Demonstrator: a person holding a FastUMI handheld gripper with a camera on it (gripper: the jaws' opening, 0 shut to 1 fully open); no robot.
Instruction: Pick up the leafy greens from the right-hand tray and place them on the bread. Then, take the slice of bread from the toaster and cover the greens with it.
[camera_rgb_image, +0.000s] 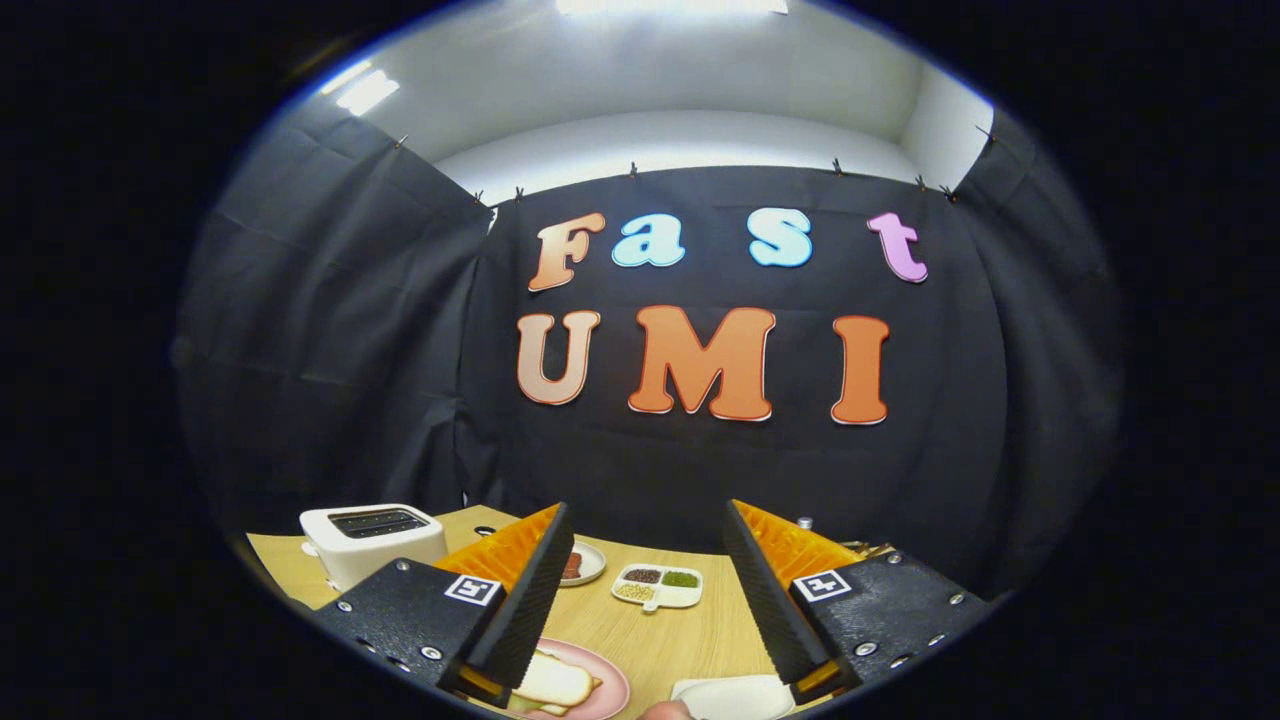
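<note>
The gripper (645, 590) hung above a light wooden table (690, 640) with its two fingers (530, 600) spread wide apart and nothing held between them. Under the tip of the left finger lay a pink plate (605, 695) carrying a slice of bread (552, 682), pale with a browner crust; a little green seemed to show at the bread's near edge, though it was too small to be sure of. Beside the tip of the right finger sat a white tray (730, 695), mostly hidden, and what it held could not be made out, so the leafy greens could not be placed with certainty. Ahead of the fingers, in the gap between them, stood a white divided dish (657, 586) with small heaps of dark, green and pale grains in its compartments. Just to its left, partly behind the left finger, was a small plate (583, 564) with something reddish-brown on it. Farther off to the left, beyond the left finger, stood a white toaster (372, 540) with a dark slot on top; whether bread sat in it could not be told.
</note>
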